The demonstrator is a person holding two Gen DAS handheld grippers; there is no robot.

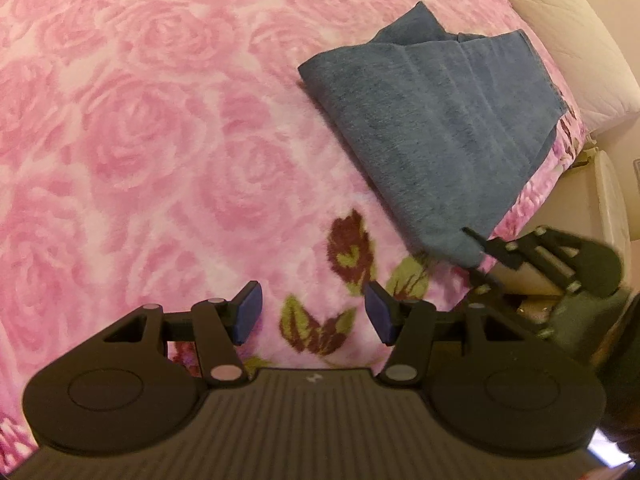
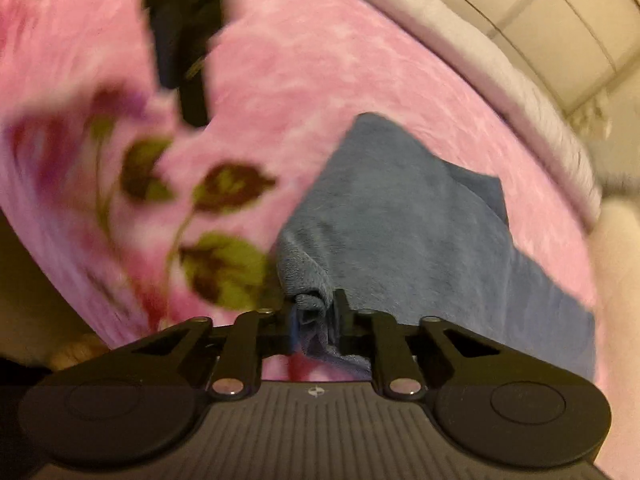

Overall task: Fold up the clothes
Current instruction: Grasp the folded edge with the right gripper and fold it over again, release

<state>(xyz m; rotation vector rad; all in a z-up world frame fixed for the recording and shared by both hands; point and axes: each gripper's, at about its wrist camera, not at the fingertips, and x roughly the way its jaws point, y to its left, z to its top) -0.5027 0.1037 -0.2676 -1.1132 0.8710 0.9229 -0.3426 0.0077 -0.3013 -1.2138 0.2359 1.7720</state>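
Observation:
A folded blue-grey garment (image 1: pixel 436 128) lies on the pink rose-patterned blanket (image 1: pixel 140 140), toward the bed's right edge. My left gripper (image 1: pixel 314 314) hovers open over the blanket, to the left of the garment's near corner, with nothing between its blue pads (image 1: pixel 249 312). In the same view my right gripper (image 1: pixel 478 254) pinches that near corner. The blurred right wrist view shows the right gripper (image 2: pixel 316 312) shut on a bunched corner of the garment (image 2: pixel 400 224). The left gripper (image 2: pixel 180 40) appears there as a dark blur at the top left.
A cream padded headboard (image 1: pixel 580 40) runs along the far right of the bed. Beyond the blanket's right edge stands pale furniture (image 1: pixel 612 208). Wide open blanket lies to the left of the garment. A white sheet border (image 2: pixel 460 36) edges the blanket.

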